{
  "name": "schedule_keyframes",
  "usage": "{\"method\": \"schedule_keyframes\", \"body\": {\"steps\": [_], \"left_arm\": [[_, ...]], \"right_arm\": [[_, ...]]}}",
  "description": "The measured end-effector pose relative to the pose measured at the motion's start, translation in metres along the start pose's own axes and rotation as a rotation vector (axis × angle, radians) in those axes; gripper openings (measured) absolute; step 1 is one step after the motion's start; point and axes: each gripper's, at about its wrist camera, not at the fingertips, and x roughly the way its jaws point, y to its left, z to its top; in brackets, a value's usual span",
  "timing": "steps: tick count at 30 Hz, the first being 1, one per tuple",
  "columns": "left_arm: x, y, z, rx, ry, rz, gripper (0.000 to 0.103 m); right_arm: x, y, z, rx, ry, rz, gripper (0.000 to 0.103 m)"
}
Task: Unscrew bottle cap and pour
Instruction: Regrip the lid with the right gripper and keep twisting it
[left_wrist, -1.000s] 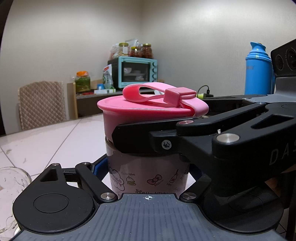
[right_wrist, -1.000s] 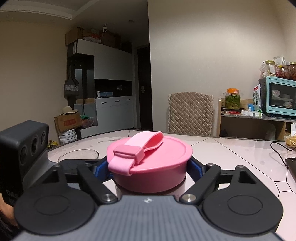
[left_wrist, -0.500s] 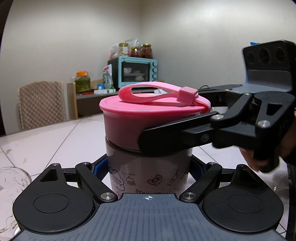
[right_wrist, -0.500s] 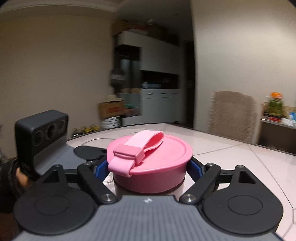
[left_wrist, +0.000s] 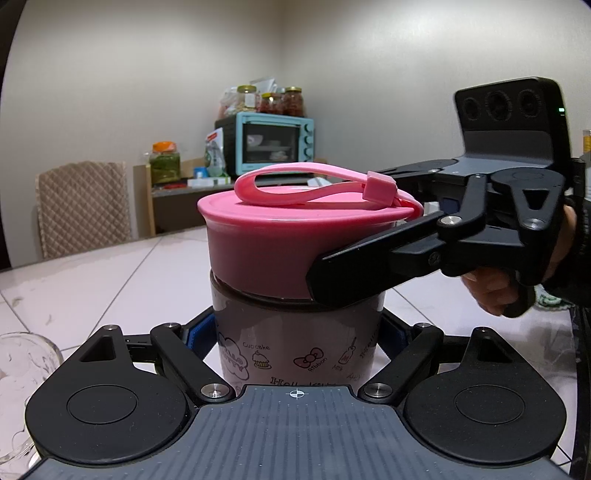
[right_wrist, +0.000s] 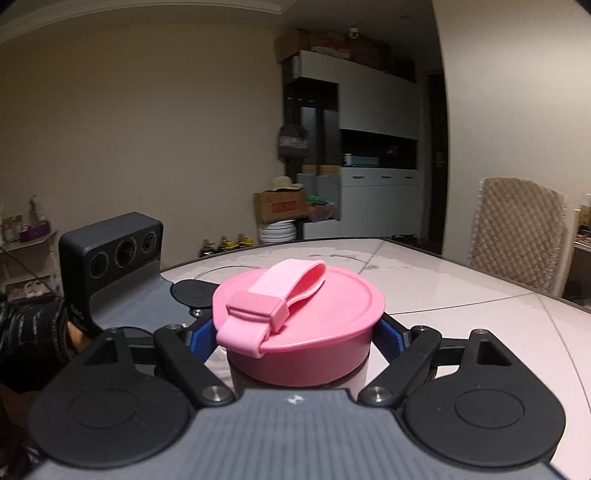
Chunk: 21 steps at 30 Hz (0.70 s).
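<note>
- On the white table, the bottle is stood upright, with the pink cap seated on top.
- Left gripper: closed on the bottle's lower body, below the cap. Blue pads are seen pressed to the bottle wall on both sides, so the bottle is held directly between the fingers, close to the camera.
- Right gripper: closed around the cap, with blue pads touching the cap skirt left and right. The cap is centred between the fingers, just ahead of the lens.
- In the left wrist view, the right gripper is seen coming in from the right, level with the cap; one black finger is laid across the cap's lower edge where it meets the bottle. The person's hand is seen behind it on the handle.
- In the right wrist view, the left gripper's body is seen at left, beyond the cap and lower than it.
- Cap strap: folded over the cap top, its buckle end hanging over the rim toward the right wrist camera.
- Whether the cap thread is loosened cannot be told; a narrow dark seam is seen between cap and bottle.
- A glass is stood at the lower left edge of the left wrist view, apart from the bottle.
- Background: a chair and a blue oven on a shelf.
</note>
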Motion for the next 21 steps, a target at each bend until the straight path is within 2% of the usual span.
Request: {"method": "schedule_keyframes", "body": {"steps": [2,10,13,16,21], "left_arm": [[0.0,0.0,0.0,0.0,0.0,0.0,0.09],[0.001,0.0,0.0,0.0,0.0,0.0,0.09],[0.001,0.001,0.001,0.0,0.0,0.0,0.09],[0.002,0.001,0.001,0.0,0.0,0.0,0.09],[0.002,0.002,0.001,0.0,-0.001,0.0,0.09]], "right_arm": [[-0.001,0.003,-0.003,-0.001,0.005,-0.031,0.093],[-0.01,0.05,-0.01,0.077,-0.058,-0.298,0.098],[-0.012,0.06,-0.016,0.088,-0.105,-0.32,0.099],[-0.005,0.065,-0.018,0.12,-0.111,-0.366,0.099],[0.001,0.066,-0.024,0.154,-0.123,-0.392,0.099]]}}
